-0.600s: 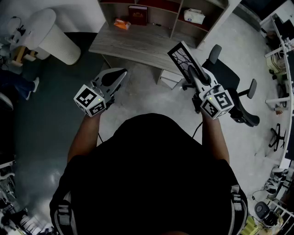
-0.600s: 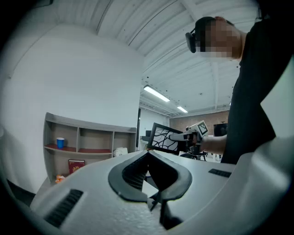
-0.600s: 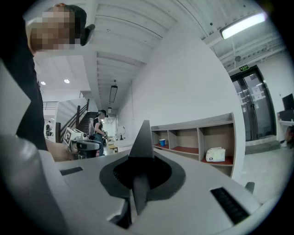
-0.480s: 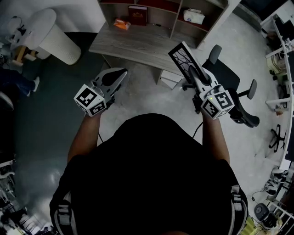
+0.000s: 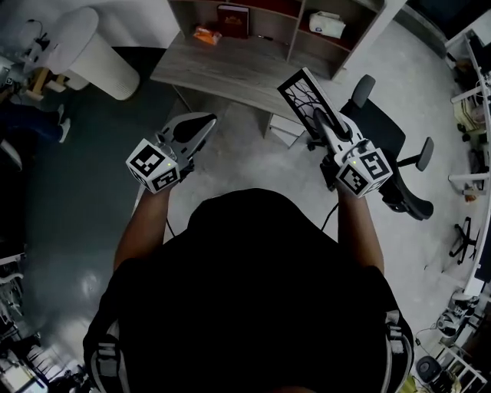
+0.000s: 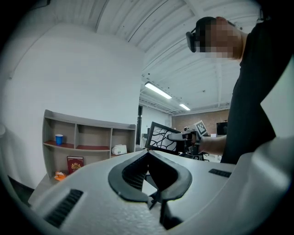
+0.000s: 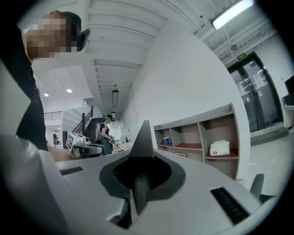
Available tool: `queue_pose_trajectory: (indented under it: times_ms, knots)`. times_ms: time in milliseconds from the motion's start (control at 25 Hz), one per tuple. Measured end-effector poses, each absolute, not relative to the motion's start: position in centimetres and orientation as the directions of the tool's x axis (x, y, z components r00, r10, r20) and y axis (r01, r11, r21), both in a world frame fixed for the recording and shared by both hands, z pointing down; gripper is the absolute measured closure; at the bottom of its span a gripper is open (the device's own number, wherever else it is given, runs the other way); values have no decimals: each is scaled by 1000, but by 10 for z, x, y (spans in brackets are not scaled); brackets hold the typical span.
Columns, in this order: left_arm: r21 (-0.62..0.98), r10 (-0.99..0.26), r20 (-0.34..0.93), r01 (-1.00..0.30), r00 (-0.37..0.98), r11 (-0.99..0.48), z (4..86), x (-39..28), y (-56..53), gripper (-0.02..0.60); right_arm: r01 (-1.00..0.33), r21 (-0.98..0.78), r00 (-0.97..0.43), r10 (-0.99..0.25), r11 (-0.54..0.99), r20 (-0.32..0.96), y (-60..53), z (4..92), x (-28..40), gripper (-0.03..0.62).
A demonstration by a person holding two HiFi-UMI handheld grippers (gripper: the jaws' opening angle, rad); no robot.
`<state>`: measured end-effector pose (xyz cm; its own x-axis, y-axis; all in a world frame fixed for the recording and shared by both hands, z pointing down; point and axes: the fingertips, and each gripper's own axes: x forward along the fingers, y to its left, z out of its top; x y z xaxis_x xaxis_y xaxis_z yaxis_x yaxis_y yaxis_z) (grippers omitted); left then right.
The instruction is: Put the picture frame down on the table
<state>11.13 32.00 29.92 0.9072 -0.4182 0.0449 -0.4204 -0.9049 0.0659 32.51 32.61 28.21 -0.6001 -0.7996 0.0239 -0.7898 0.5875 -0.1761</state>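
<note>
Head view downward, gripper views share shelf (image 6: 76,136)

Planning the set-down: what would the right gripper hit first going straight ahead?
Likely the shelf on the table, with the picture frame in the right gripper touching first; depth is unclear.

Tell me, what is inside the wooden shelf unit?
A blue cup, a red book, an orange object and a white box show in the shelf unit. The left gripper covers its lower right part.

Grey wooden table (image 5: 230,73), shelf unit (image 5: 295,27), orange packet (image 5: 206,34), red book (image 5: 232,20)
</note>
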Motion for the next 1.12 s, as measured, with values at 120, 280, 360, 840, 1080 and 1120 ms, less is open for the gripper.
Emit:
queue_pose_trajectory:
  times_ms: [120, 280, 360, 840, 1080, 1120]
  knots:
    - [71, -430, 53, -433, 901, -899, 302, 119, 323, 566, -771, -185, -624, -780, 609, 35, 326, 289, 327, 577]
    - [70, -424, 83, -430, 902, -900, 311, 125, 333, 565, -755, -206, -642, -766, 622, 37, 328, 297, 328, 577]
    - [67, -423, 96, -430, 901, -900, 312, 125, 337, 565, -750, -224, -644, -765, 622, 33, 329, 299, 328, 577]
    - [93, -432, 75, -437, 899, -894, 314, 99, 318, 565, -762, -226, -632, -773, 607, 55, 308, 297, 309, 577]
    - [90, -390, 64, -394, 919, -914, 318, 87, 293, 566, -789, -210, -604, -791, 577, 99, 295, 301, 297, 577]
    - [93, -387, 58, -391, 920, -916, 317, 83, 287, 565, -794, -209, -599, -794, 571, 102, 292, 302, 294, 577]
